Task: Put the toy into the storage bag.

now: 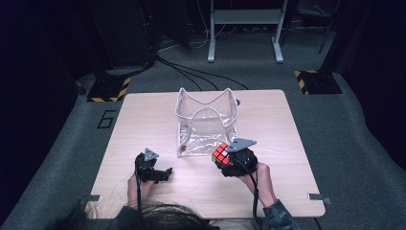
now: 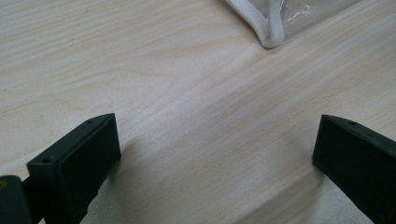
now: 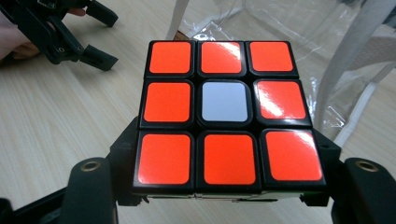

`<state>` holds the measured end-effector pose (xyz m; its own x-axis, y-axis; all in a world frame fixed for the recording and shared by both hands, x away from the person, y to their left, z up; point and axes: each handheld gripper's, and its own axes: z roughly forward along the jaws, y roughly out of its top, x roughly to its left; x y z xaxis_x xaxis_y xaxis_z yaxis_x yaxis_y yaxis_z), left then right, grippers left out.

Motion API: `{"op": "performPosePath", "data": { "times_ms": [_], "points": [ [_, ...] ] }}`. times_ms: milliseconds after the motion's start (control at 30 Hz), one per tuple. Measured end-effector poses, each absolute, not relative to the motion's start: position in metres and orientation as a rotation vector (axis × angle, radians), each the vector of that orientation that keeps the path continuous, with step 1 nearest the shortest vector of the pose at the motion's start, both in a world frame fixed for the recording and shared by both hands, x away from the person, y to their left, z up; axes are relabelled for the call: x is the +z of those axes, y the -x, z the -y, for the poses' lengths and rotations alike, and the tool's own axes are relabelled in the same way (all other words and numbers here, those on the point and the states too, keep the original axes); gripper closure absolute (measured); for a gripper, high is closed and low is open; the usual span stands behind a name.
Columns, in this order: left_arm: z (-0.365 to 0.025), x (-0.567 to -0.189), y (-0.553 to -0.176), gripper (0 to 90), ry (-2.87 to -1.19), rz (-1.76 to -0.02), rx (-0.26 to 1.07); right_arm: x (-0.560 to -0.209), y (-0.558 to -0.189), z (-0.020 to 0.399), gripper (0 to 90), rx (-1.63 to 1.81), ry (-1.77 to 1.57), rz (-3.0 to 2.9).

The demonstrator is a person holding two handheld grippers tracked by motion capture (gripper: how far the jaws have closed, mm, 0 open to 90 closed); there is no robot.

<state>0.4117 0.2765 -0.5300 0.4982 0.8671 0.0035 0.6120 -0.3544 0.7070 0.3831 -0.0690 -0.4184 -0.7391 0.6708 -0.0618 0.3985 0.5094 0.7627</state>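
Already the right gripper (image 1: 225, 160) has its fingers clamped on the puzzle cube (image 1: 220, 154) near the clear bag (image 1: 207, 122), bagging still undone, while the left gripper (image 1: 165, 173) rests with fingers apart.

A pale wood bench (image 1: 143, 120) is set on grey carpet (image 1: 349, 139). Black cables (image 1: 191, 72) are trailed across it. A grey metal frame (image 1: 244, 28) is seen beyond (two hazard-striped blocks (image 1: 109, 89) beside the far corners). Surroundings are dark.
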Motion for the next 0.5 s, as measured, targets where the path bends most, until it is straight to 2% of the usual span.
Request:
{"op": "performPosePath", "data": {
  "times_ms": [500],
  "points": [
    [-0.276,-0.53,-0.412,0.5,-2.094,-1.205,0.501,-0.396,-0.388,0.075,33.1,1.108,-0.851,-2.399]
  ]
}}
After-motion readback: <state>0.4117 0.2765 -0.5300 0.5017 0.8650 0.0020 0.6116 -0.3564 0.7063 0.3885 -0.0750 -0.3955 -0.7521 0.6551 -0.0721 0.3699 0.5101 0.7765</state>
